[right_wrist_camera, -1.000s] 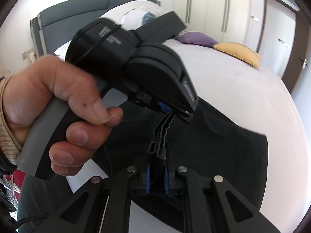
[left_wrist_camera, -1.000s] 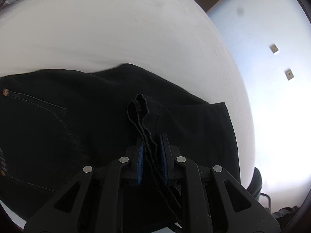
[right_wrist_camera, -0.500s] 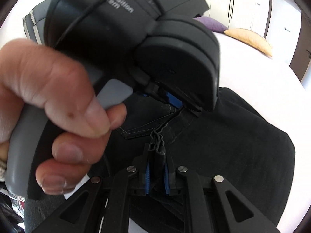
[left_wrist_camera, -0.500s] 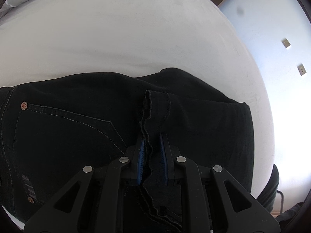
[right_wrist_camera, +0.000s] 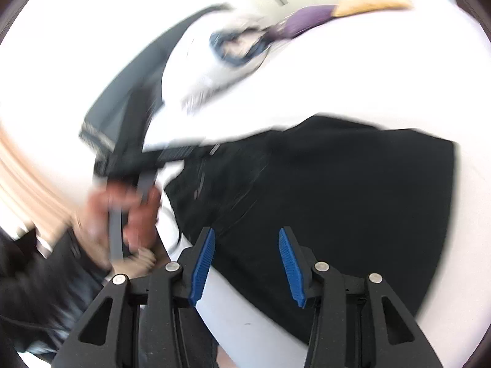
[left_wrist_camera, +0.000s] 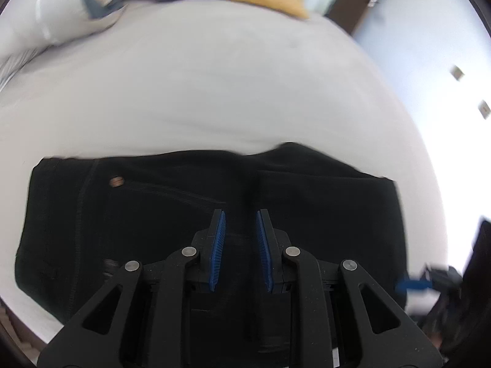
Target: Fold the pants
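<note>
White bedding [left_wrist_camera: 214, 98] carries our folded black pants [left_wrist_camera: 322, 208]. Left gripper [left_wrist_camera: 241, 214] and right gripper [right_wrist_camera: 245, 233] gape empty just above them; next we judge the fold needs smoothing.

Both wrist views look closely down past their fingers, sharing the pants [left_wrist_camera: 307, 190] and bed [left_wrist_camera: 214, 92].

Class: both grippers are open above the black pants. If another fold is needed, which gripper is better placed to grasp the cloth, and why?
Probably the left gripper: it is open directly over the black pants. The right gripper is open over the pants' near edge, partly above the white bed.
</note>
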{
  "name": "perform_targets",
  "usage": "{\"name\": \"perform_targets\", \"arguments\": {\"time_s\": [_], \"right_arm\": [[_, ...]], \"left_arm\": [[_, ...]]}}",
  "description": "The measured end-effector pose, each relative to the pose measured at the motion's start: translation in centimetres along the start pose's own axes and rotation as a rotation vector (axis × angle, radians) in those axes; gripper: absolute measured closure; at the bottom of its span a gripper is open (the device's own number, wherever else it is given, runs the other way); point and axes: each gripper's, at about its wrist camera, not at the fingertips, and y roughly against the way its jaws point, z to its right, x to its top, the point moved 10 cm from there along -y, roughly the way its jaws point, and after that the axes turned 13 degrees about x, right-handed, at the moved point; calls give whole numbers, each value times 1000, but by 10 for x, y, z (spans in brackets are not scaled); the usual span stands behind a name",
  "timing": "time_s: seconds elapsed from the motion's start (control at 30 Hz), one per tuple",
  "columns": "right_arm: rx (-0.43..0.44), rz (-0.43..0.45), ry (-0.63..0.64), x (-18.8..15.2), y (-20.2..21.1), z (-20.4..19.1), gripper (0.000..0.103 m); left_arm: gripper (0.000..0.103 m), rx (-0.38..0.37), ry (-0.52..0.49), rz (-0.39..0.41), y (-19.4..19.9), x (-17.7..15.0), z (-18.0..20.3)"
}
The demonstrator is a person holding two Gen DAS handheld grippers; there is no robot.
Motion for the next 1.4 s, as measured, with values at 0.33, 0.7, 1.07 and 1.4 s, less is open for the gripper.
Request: {"name": "perform_targets", "arguments": {"time_s": [0.33, 0.7, 1.07, 1.4], "right_arm": [[70, 127, -380, 41, 56, 138, 57], [244, -8, -376, -54, 32, 69, 59], [327, -37, -275, -53, 49, 9, 55], [331, 109, -406, 10, 36, 47, 52]], "left_arm": [[83, -15, -64, -102, -50, -67, 39], [83, -56, -1, -104, -45, -95, 15], [38, -76, 381, 160, 52, -99, -91], [0, -158, 1007, 300, 71, -161, -273]]}}
